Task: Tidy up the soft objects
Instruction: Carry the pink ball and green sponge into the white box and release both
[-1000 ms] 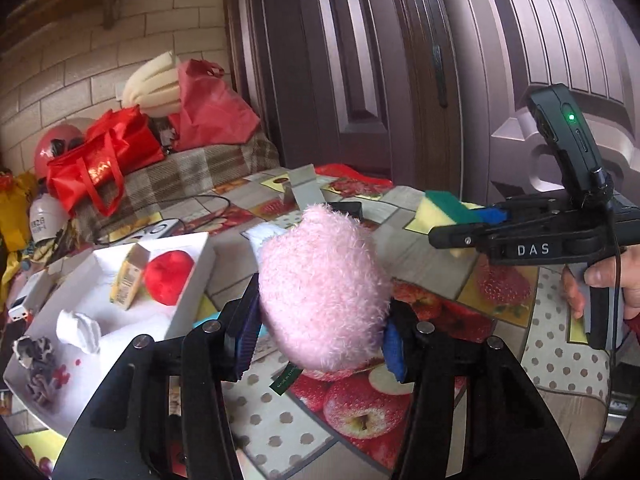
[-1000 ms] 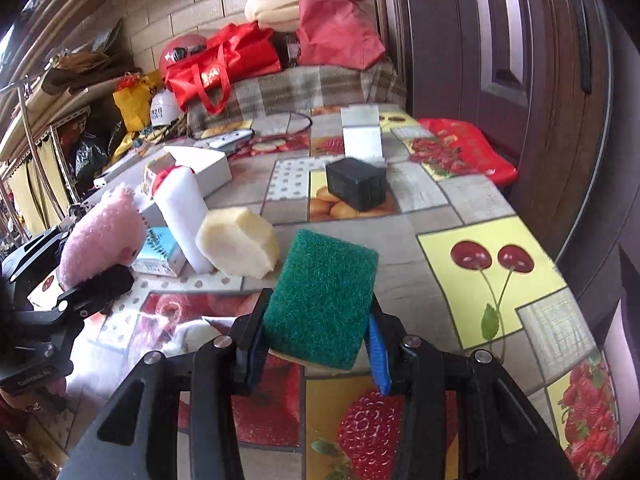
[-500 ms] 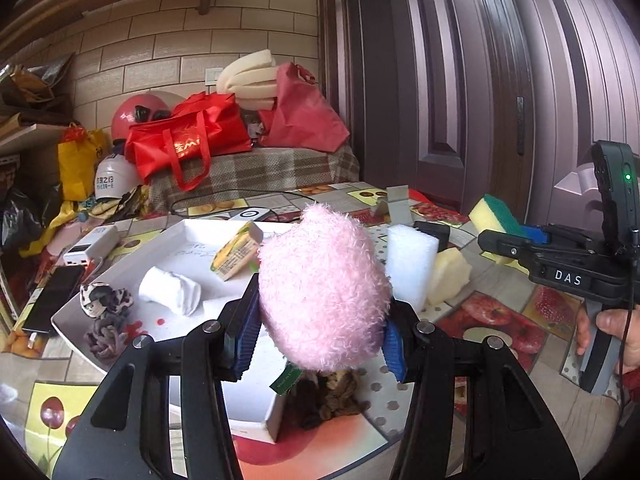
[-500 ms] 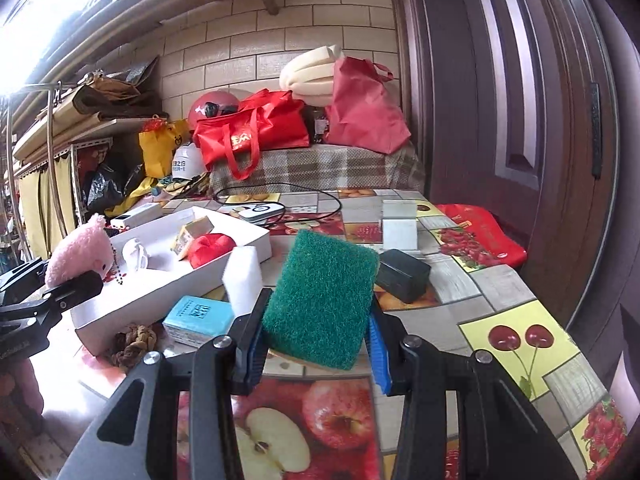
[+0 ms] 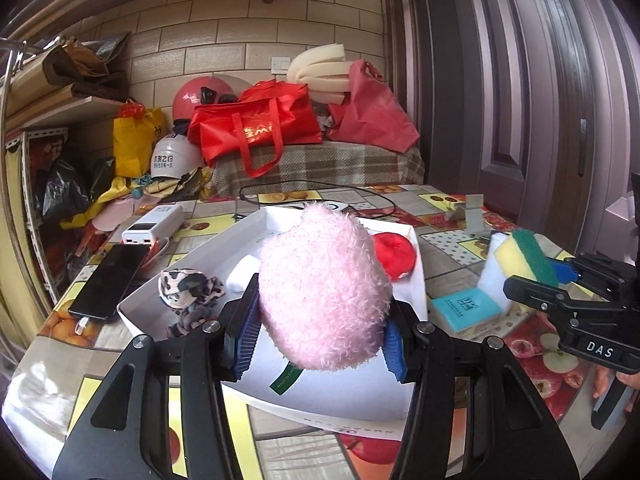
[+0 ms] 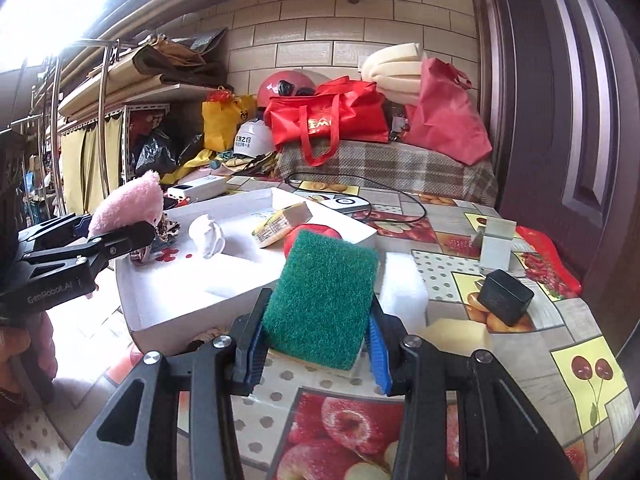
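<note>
Below the pink plush (image 5: 324, 292), centre of the left wrist frame, the white tray (image 5: 256, 232) is spreading out, so the left gripper (image 5: 316, 336) is pinching the plush right over the tray's near half; judged next move is a plain lowering and letting go, no sideways travel needed. Pads are pressing both flanks of the plush, its long axis running up the frame, green tag hanging under it. Right gripper (image 6: 316, 344) is clamping the sponge (image 6: 320, 300) by its side edges, green scrub face toward the lens, and the tray (image 6: 180, 320) is lying to its left and ahead, so this hand is sitting outside the tray wall and is the farther one. Left hand looks nearer to a drop. Right wrist frame is showing what the plush is hiding in the left one: a white crumpled piece (image 6: 208, 236), a small packet (image 6: 280, 224) and a red item (image 6: 304, 236) already in the tray, plus free floor at its near end. Left wrist frame alone is showing the sponge's yellow layer (image 5: 516, 256) at right, and a patterned cloth (image 5: 188, 288) in the tray's left corner.
</note>
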